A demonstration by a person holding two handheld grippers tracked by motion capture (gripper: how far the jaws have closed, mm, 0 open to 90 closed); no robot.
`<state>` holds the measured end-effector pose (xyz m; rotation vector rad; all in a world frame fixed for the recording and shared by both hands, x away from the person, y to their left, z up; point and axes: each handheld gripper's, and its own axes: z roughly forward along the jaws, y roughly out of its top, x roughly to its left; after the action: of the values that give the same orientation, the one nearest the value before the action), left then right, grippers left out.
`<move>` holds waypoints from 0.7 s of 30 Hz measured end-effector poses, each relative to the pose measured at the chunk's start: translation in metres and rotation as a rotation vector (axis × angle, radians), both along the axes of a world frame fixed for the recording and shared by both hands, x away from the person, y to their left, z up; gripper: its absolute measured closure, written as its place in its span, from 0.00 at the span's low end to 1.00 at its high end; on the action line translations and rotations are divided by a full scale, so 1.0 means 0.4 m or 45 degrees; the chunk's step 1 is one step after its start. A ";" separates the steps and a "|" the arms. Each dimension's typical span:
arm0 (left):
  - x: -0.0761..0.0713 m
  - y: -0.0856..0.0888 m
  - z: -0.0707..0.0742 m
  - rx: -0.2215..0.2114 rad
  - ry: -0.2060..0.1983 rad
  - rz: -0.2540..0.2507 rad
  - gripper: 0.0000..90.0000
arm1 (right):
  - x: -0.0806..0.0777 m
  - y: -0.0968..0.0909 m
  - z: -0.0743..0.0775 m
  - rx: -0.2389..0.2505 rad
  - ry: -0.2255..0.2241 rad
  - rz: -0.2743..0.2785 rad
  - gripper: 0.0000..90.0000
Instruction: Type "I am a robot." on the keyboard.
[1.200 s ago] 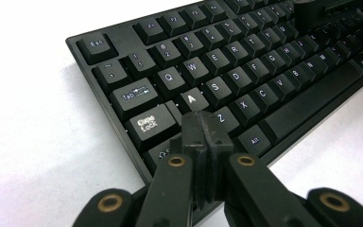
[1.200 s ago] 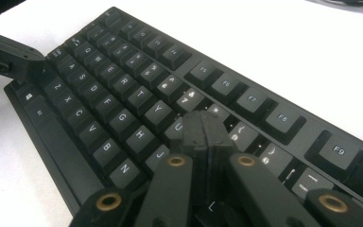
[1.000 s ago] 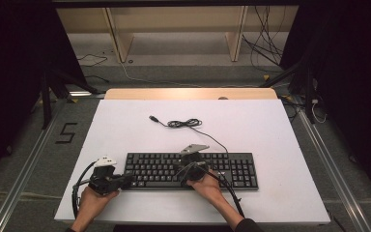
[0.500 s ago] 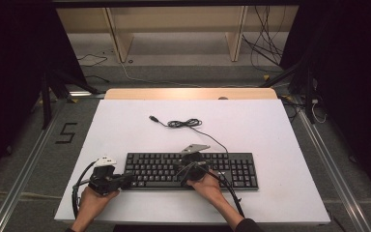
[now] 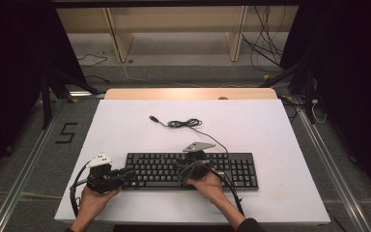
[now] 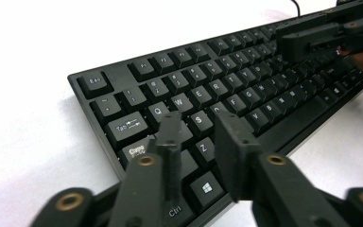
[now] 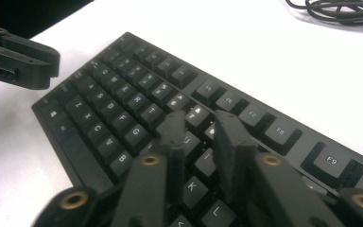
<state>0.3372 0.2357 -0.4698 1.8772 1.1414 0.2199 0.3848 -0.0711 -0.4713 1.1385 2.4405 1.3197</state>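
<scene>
Room: dark surroundings, a grey floor with metal rails on both sides, a pale wooden frame at the far end, loose cables on the floor, and a black "5" mark [image 5: 66, 132] on the floor left of the table.
Table [image 5: 125, 121]: a white top with a pale wooden strip along its far edge; most of its far half lies bare.
Keyboard [image 5: 232, 166]: black, full-size, lying flat on the near half of the table, long side running left to right, roughly centred.
Keyboard cable [image 5: 183, 123]: black, running from the far edge of the keyboard to a loose coil toward the middle of the table, ending in a plug at far left of the coil.
Hands: 2 hands enter from the near edge, each holding 1 gripper; a dark sleeve shows at the right wrist.
Left gripper [image 5: 125, 172]: at the keyboard's left end, pointing right. In the left gripper view its jaws hover over the Caps Lock, A and Z keys with a narrow gap between them and nothing in it; the jaws have just been opening.
Right gripper [image 5: 186, 166]: over the middle of the keyboard, grey plate on top. In the right gripper view its jaws stand over the J and K keys, narrowly parted, nothing gripped; these jaws too have just been opening.
Spacing: the 2 grippers are apart, with a stretch of letter keys between them.
</scene>
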 end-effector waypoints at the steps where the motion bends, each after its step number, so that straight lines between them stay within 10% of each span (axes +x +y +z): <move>1: 0.000 0.000 0.001 -0.009 -0.002 -0.001 0.76 | 0.000 0.000 0.001 0.001 -0.001 0.003 0.77; 21: 0.002 0.003 0.008 -0.064 -0.031 0.032 0.46 | -0.026 0.004 0.022 0.045 -0.008 0.059 0.45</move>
<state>0.3379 0.2368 -0.4666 1.8122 1.1444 0.2257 0.3743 -0.0695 -0.4626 1.0910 2.4629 1.3823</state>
